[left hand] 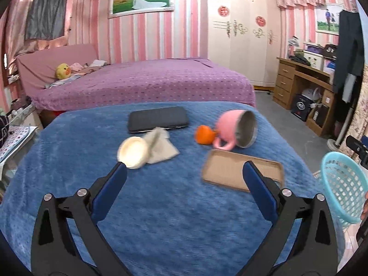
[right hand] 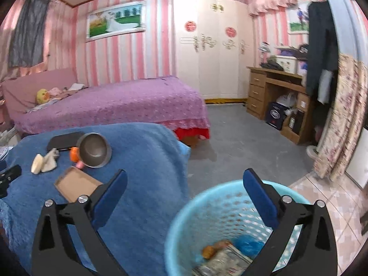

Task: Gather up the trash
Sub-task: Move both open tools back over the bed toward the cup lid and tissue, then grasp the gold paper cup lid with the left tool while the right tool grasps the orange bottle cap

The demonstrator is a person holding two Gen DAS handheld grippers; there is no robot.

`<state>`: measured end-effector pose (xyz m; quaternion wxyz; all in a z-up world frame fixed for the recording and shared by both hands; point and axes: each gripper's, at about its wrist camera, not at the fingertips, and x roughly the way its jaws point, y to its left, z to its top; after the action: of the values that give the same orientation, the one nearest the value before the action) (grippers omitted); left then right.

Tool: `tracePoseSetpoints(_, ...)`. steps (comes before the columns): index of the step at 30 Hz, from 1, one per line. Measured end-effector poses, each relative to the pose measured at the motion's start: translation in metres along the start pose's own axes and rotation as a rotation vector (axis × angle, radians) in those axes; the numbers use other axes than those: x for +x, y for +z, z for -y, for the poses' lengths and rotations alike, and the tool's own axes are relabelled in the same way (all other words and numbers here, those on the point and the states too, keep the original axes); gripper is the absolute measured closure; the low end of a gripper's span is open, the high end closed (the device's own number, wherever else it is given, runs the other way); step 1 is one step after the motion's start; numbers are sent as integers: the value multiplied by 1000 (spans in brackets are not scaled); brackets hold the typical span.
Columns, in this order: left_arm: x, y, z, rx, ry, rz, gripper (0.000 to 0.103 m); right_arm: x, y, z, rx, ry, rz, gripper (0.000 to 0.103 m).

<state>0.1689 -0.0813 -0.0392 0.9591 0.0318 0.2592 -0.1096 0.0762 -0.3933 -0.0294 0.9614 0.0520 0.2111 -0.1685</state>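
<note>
On the blue blanket (left hand: 161,207) lie a cream round lid (left hand: 133,153), a crumpled beige tissue (left hand: 161,146), an orange fruit (left hand: 203,134), a tipped pink mug (left hand: 237,128) and a shallow cardboard tray (left hand: 230,172). My left gripper (left hand: 184,172) is open and empty above the blanket, short of these. My right gripper (right hand: 185,181) is open and empty over the light blue mesh basket (right hand: 207,211), which holds wrappers and blue plastic. The basket also shows in the left wrist view (left hand: 342,184). The same table items show in the right wrist view, among them the tray (right hand: 73,184) and mug (right hand: 94,150).
A black flat case (left hand: 158,119) lies at the blanket's far side. A purple bed (left hand: 138,82) stands behind. A white wardrobe (right hand: 211,46) and a wooden desk (right hand: 276,101) line the far right. Grey floor (right hand: 241,142) lies right of the table.
</note>
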Motion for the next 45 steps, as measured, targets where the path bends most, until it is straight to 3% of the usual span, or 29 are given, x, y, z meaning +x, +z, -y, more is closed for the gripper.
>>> tracePoseSetpoints(16,53,29,-85,-75,104,21,6,56,12,-134,-81,198,18,5)
tracePoseSetpoints(28,117,14,-103,-109,97,-132,6,88,-9,-154,-103,182,-15,5)
tracePoseSetpoints(38,154,8,-101,-93,22,-278,6,95,-11,-161,-135,142,-43,5)
tracePoseSetpoints(41,159,9,-100,-87,-18,-302,14,97,-12,-165,-152,139,-58,5)
tracePoseSetpoints(45,159,7,-97,-76,-63,-306,39,100,-11,-163,-146,146,-74,5)
